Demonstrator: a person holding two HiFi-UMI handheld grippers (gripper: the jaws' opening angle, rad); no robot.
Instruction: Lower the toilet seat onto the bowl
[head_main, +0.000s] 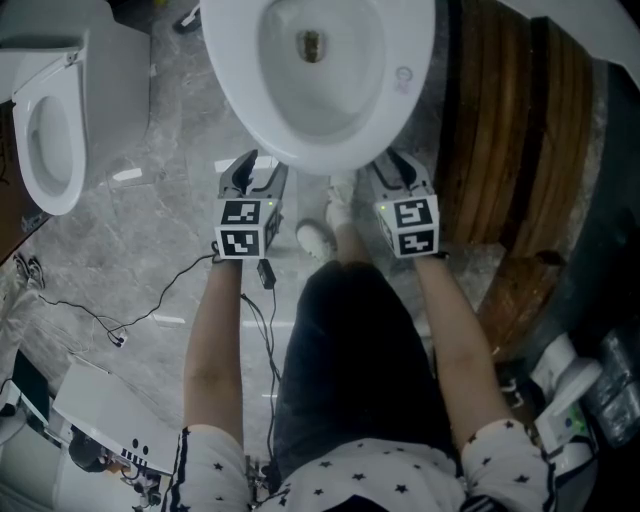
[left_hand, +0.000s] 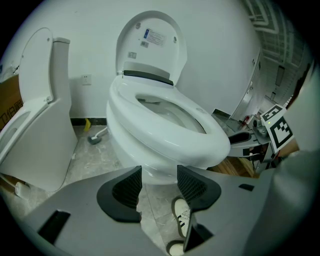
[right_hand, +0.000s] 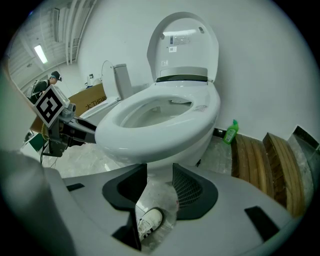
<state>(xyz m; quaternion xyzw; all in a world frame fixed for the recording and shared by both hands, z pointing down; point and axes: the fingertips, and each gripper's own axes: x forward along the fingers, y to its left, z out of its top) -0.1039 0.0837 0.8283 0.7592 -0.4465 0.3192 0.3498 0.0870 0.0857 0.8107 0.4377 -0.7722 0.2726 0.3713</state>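
Note:
The white toilet (head_main: 300, 150) stands in front of me. Its seat (left_hand: 200, 135) lies flat on the bowl, and the lid (left_hand: 152, 45) stands upright behind it. The right gripper view shows the same seat (right_hand: 150, 130) down and lid (right_hand: 185, 45) up. My left gripper (head_main: 248, 172) hangs just below the bowl's front rim on the left, open, with nothing between its fingers (left_hand: 131, 186). On the right of the front rim, my right gripper (head_main: 395, 165) is also open and empty, its pads (right_hand: 186, 187) apart.
A second toilet (head_main: 55, 110) stands at the left. Wooden planks (head_main: 510, 150) lie to the right, with a green bottle (right_hand: 230, 131) by the wall. Cables (head_main: 100, 320) trail over the marble floor. My white shoe (head_main: 318, 238) is below the bowl's front.

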